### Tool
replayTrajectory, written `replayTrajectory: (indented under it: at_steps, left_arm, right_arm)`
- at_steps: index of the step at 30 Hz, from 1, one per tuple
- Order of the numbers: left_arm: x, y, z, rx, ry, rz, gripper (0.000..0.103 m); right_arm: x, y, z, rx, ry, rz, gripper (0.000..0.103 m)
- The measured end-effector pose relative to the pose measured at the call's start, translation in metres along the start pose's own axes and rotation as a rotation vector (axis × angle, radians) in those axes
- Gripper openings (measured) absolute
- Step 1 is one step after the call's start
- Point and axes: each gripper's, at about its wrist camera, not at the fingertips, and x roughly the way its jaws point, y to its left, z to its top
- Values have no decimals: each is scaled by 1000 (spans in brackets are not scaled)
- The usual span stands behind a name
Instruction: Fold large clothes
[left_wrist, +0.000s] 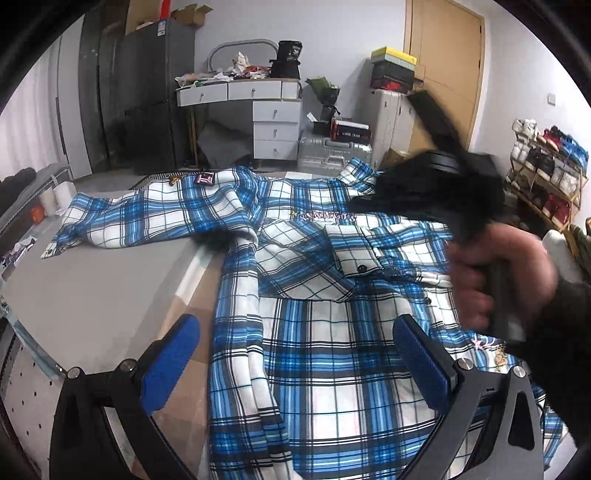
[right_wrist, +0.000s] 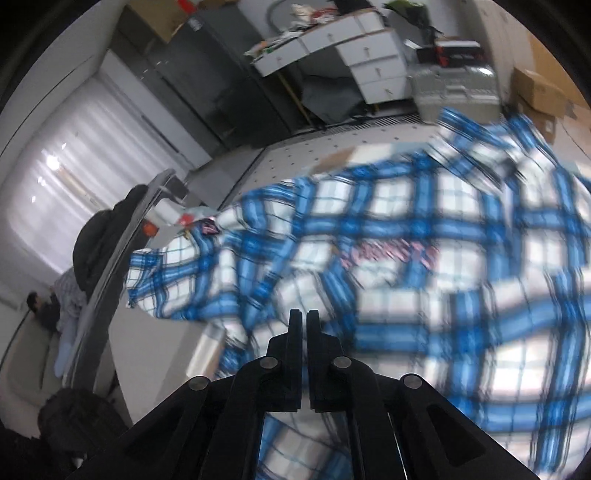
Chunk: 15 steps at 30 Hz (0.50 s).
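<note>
A blue and white plaid shirt (left_wrist: 332, 350) lies spread front up on the grey table (left_wrist: 92, 288), one sleeve (left_wrist: 147, 214) stretched to the left. My left gripper (left_wrist: 295, 325) hovers open over the shirt's lower left part, blue pads (left_wrist: 173, 362) wide apart with nothing between them. A hand (left_wrist: 498, 273) holds the blurred right gripper over the shirt's right chest. In the right wrist view the right gripper (right_wrist: 304, 314) is shut with nothing in it, and points down at the blurred shirt (right_wrist: 443, 277) near its embroidered lettering (right_wrist: 388, 251).
A white drawer desk (left_wrist: 277, 122) with clutter, a silver suitcase (left_wrist: 332, 155) and a dark cabinet (left_wrist: 147, 99) stand beyond the table. A shoe rack (left_wrist: 546, 173) is at the right. Bare grey tabletop (right_wrist: 155, 350) lies left of the shirt.
</note>
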Motion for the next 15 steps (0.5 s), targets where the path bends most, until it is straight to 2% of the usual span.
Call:
replayTrajectory:
  at_steps: [1,2,3,4,5,6,9,10,12,14,15]
  left_arm:
    - [5,1,4,9,9,-1,102]
    - [8,2,8,14,16,-5,102]
    - [13,3,14,16,27,-17,102]
    - [21,3,20,19,48,-40,102]
    - [28,1,25,24,71,-66,102]
    - [43,-3,35,31,118,-120,102]
    - [83,-20,59,62,232,-226,102]
    - [96,-26,68,70,244,-241,102]
    - [128,-35,84,75,296,-281,102]
    - [164,-42,98,58,370,-330,102]
    - [179,-46,102,62,408,-320,102]
  right_arm:
    - [-18,-10,-8,17,-12,-8,10]
    - [-35,-18,-15,30,-28,-29,20]
    - [-58,-25,-26,38,-56,-57,34]
    - [-79,-33,-37,41,-81,-70,42]
    - [-97,-40,-49,54,-101,-82,58]
    - [-119,-50,-66,79,-130,-94,68]
    - [-165,-69,-112,121,-193,-124,71]
    - [-174,-72,-124,121,-214,-139,72]
    - [-188,-81,-151,133,-267,-160,83]
    - [-194,-87,-168,142,-307,-137,85]
    - [-196,-94,-176,152,-328,-146,85]
